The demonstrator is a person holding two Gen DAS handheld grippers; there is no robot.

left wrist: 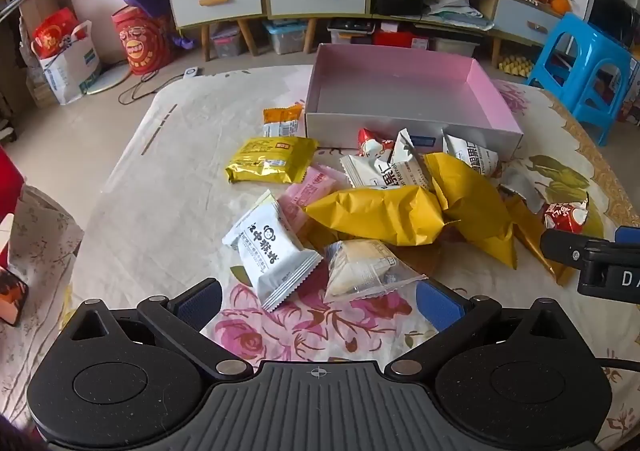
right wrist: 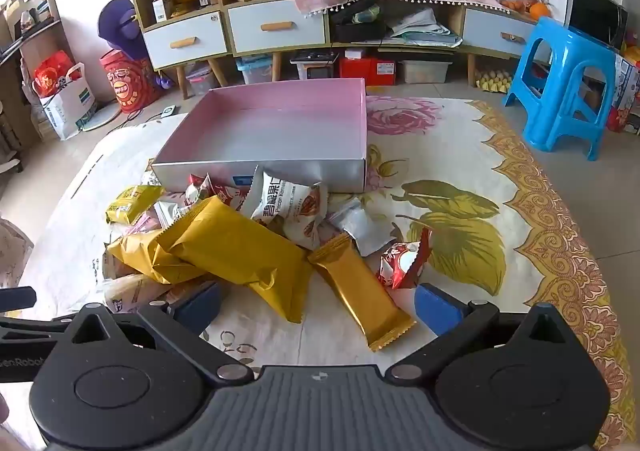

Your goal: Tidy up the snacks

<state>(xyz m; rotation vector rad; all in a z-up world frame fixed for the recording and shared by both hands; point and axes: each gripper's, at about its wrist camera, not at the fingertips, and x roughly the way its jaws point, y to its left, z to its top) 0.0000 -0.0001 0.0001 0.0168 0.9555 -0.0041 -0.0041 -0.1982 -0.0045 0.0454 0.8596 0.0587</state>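
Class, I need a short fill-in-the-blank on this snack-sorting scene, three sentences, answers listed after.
1. The pink-lined box holds ____ snacks.
2. Both the left gripper and the right gripper have jaws standing ____.
3. The plastic stool on the floor is coloured ____.

Missing words: no; open; blue

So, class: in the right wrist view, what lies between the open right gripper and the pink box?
The snack pile: between the right gripper and the pink box lie gold packets, a slim gold bar and white nut packets.
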